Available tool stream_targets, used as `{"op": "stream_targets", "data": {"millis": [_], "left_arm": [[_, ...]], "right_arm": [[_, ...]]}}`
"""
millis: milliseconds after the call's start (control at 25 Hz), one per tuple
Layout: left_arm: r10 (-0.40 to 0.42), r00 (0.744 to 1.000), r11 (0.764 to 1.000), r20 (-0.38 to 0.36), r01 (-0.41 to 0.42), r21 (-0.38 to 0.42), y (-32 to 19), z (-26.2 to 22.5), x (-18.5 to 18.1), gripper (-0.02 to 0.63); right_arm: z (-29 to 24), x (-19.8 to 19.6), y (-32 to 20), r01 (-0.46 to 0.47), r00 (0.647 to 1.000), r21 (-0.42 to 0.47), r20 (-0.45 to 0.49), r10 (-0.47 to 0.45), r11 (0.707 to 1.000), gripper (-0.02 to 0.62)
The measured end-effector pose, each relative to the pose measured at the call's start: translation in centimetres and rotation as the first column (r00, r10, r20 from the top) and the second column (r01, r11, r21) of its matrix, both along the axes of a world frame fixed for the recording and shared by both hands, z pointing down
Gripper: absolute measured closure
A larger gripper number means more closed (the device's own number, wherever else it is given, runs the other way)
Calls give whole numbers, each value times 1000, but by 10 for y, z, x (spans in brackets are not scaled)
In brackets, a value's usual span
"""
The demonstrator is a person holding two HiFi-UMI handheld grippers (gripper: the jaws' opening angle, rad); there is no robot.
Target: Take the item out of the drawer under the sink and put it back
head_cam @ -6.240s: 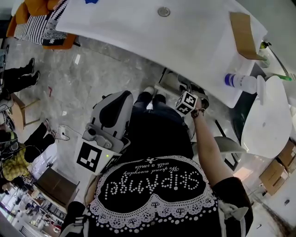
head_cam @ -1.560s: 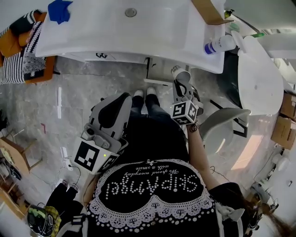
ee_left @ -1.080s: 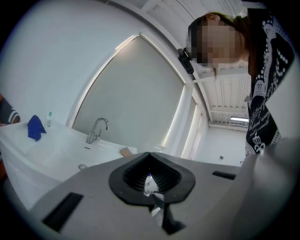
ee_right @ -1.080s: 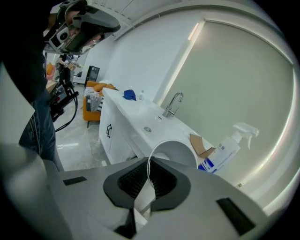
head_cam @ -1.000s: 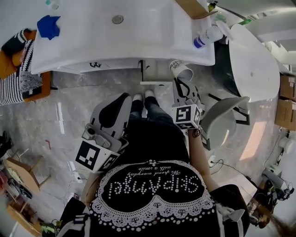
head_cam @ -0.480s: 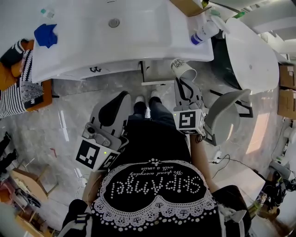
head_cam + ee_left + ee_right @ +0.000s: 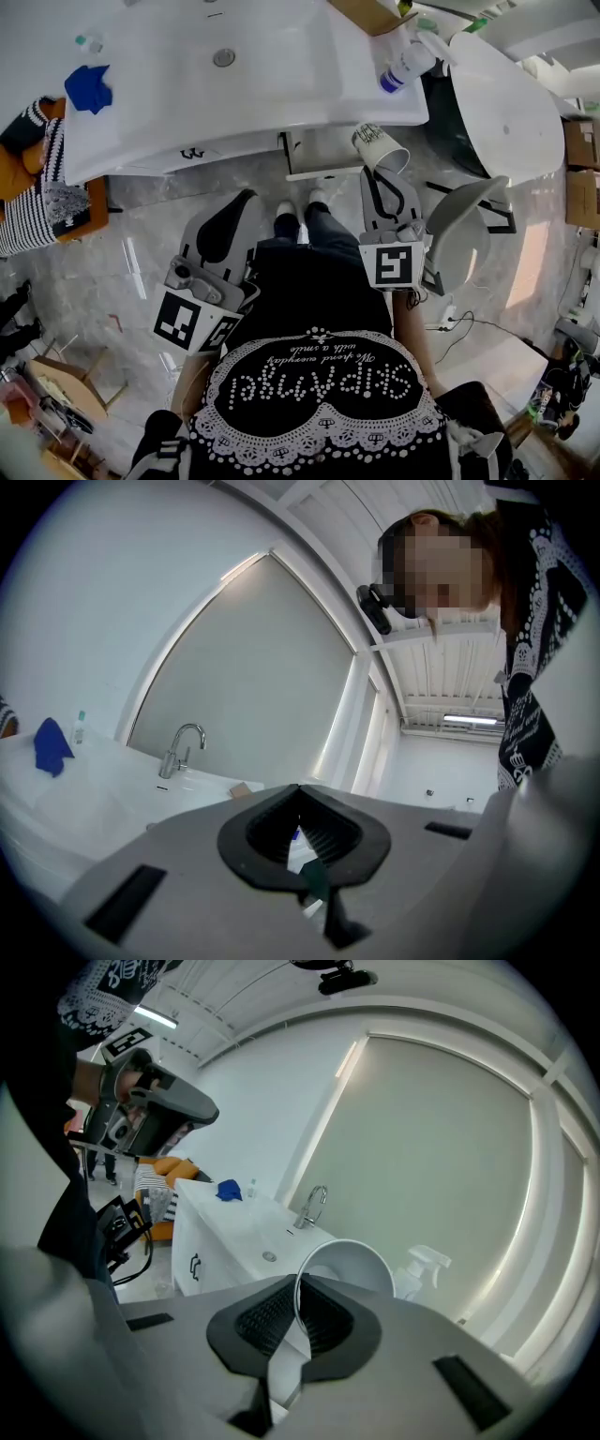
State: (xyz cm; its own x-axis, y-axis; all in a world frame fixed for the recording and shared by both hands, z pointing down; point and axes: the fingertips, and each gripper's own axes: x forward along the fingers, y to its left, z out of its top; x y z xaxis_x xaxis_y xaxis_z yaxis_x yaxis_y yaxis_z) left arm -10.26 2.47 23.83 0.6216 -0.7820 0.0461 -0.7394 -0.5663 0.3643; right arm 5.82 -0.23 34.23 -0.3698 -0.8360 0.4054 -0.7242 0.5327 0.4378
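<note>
Below the front edge of the white table (image 7: pixel 281 75), just beside the drawer (image 7: pixel 314 155) that looks pulled open under the sink (image 7: pixel 187 70), your right gripper (image 7: pixel 379 172) is clamped on a paper cup (image 7: pixel 380 147). One jaw is inside the mouth and one outside, so you're pinching only the thin wall. That's your weak spot: squeeze harder and the paper will likely buckle. Jolt it and the cup could pivot on that single pinch and drop to the floor (image 7: pixel 159 216). The cup hangs tilted with its mouth facing back along the gripper, so its base leads the way, and the base is hidden in the right gripper view. Watch the table's lip close above it and the drawer's front beside it; a clip on either could knock the cup loose. The spray bottle (image 7: pixel 401 67) stands near that same corner of the table, so a high swing could topple it.

Your right arm reaches forward from your side, gripper aimed ahead and a touch downward, marker cube (image 7: pixel 394 265) toward your body. Your left gripper (image 7: pixel 244 197) sits by your left hip, level, pointing at the sink, jaws closed on nothing. It's well apart from the cup and no help if it slips.
</note>
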Motion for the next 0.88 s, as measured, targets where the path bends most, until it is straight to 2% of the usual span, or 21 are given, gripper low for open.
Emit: {"op": "stream_targets", "data": {"millis": [200,560,720,880], "left_arm": [[-5,1000,1000,10,5,15,0,-4,-3,601],[11,1000,1000,24,-12,23,1,-4,0,601],[8,999,1000,33,-9,24,0,-5,-5,601],[0,999,1000,44,-1,18,-1,-6,-8,601]], "right_arm": [[-20,2,10,3,1000,27,27,-4,1000,569],[-52,17,20,-8,1000,72,21,6,997,569],[-60,17,21,-47,993,85,116,37,995,569],[-59,16,24,-14,998,69,67,10,998,569]]}}
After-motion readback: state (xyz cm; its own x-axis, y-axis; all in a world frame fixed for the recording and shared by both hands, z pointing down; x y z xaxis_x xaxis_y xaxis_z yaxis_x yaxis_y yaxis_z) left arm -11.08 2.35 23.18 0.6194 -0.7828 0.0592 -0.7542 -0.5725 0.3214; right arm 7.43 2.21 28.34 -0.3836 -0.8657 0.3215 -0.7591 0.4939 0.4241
